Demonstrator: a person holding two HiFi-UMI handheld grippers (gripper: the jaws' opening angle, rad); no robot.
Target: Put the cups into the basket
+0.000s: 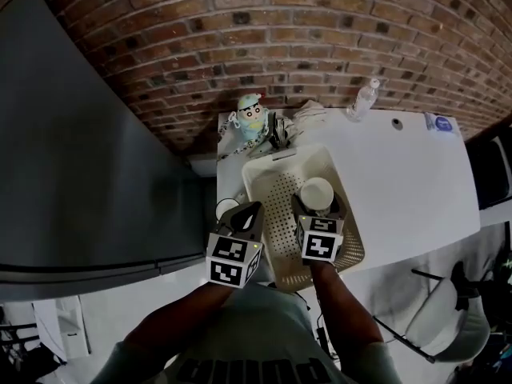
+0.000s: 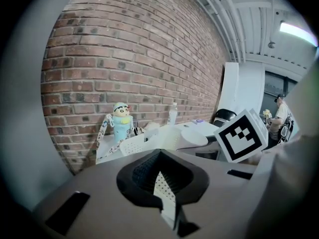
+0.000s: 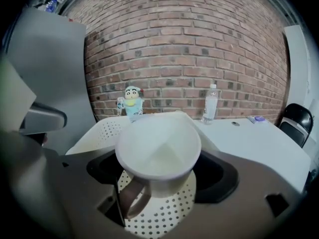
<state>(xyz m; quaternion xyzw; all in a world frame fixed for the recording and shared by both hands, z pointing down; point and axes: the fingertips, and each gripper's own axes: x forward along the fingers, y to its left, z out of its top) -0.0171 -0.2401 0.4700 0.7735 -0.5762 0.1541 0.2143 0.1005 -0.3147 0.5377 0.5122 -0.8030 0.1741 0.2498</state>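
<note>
A cream perforated basket point(image 1: 276, 174) sits at the near left of the white table point(image 1: 408, 182). My right gripper point(image 1: 318, 204) is shut on a white cup point(image 1: 317, 191) and holds it upright over the basket's near half. In the right gripper view the cup point(image 3: 158, 151) fills the jaws, its handle point(image 3: 130, 199) pointing down-left over the basket floor point(image 3: 164, 215). My left gripper point(image 1: 252, 209) hovers at the basket's left rim, shut and holding nothing. Beside it a second white cup point(image 1: 225, 209) stands on the table, partly hidden.
A cartoon-figure bottle point(image 1: 251, 118), a crumpled white cloth point(image 1: 308, 113) and a clear water bottle point(image 1: 364, 98) stand along the brick wall. A tall grey cabinet point(image 1: 80, 174) borders the table's left. A chair point(image 1: 460, 318) stands off the near right corner.
</note>
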